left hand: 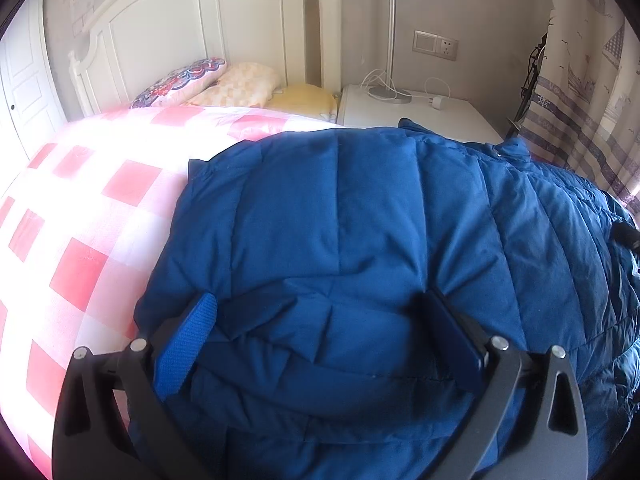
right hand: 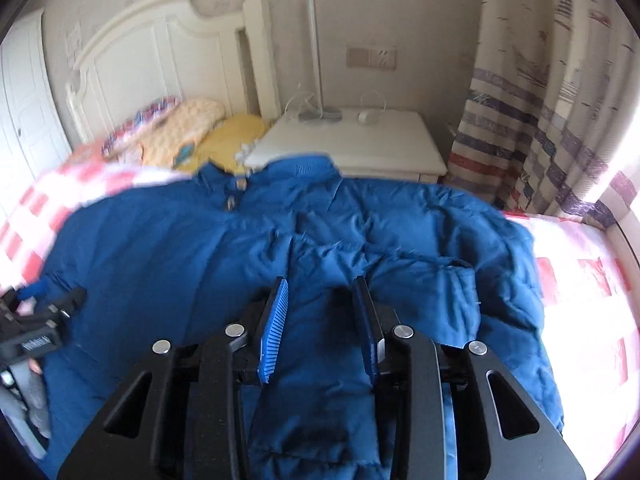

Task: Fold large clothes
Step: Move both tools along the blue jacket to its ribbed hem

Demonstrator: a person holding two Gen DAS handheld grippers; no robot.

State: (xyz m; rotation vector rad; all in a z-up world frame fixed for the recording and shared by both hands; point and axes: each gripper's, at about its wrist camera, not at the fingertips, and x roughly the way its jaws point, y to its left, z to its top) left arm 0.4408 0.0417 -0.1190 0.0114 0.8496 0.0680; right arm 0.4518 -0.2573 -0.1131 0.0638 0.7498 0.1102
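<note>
The blue jacket (left hand: 360, 220) lies spread on the checked bed (left hand: 80, 208), collar toward the nightstand (right hand: 360, 148). My left gripper (left hand: 320, 320) stands wide open, fingers pressing into the padding. My right gripper (right hand: 324, 320) has a ridge of sleeve fabric between its narrowed jaws; I cannot tell whether the pads pinch it. I judge it puffy, soft and slippery, best gripped at seams or cuff. The hem is cut off below.

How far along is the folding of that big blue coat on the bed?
Early on. Done: the blue padded jacket lies spread on the checked bedcover, collar toward the headboard. In hand: the right hand-held gripper has a sleeve between its fingers; the left hand-held gripper stands open over the body. Left: every actual fold.
</note>
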